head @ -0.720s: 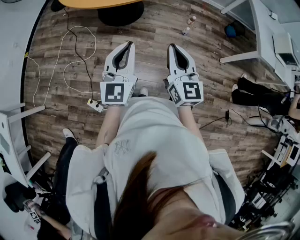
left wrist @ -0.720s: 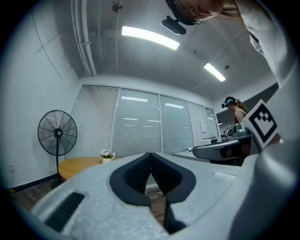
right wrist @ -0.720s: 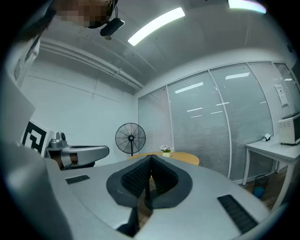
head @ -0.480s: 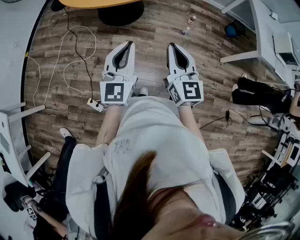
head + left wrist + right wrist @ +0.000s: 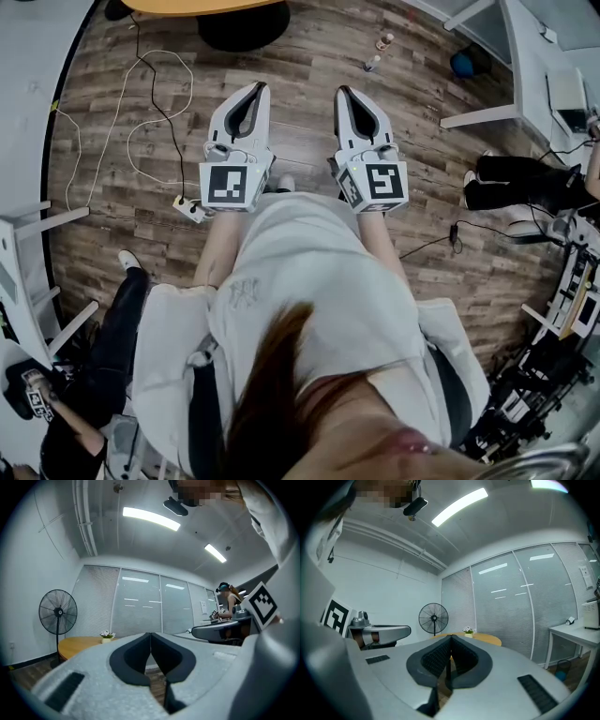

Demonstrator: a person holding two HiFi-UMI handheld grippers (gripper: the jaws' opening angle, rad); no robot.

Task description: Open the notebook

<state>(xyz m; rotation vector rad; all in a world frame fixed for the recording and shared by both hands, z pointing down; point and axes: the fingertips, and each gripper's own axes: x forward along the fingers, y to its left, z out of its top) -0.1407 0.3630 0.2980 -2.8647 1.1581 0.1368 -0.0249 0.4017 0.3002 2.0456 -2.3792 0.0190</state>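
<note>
So the left gripper is clamped all the way shut with nothing in it, pads pressed flat together. Same deal with the right gripper: closed tight and empty. They sit side by side, roughly level, just ahead of the person's white shirt and over the wood plank floor.

Past the jaws there's a round wooden table with a little flower pot on it, and a black pedestal fan standing next to it by the glass wall. A white cable snakes across the floor on the left. Honestly I can't tell where the notebook is; none of the views show it.
</note>
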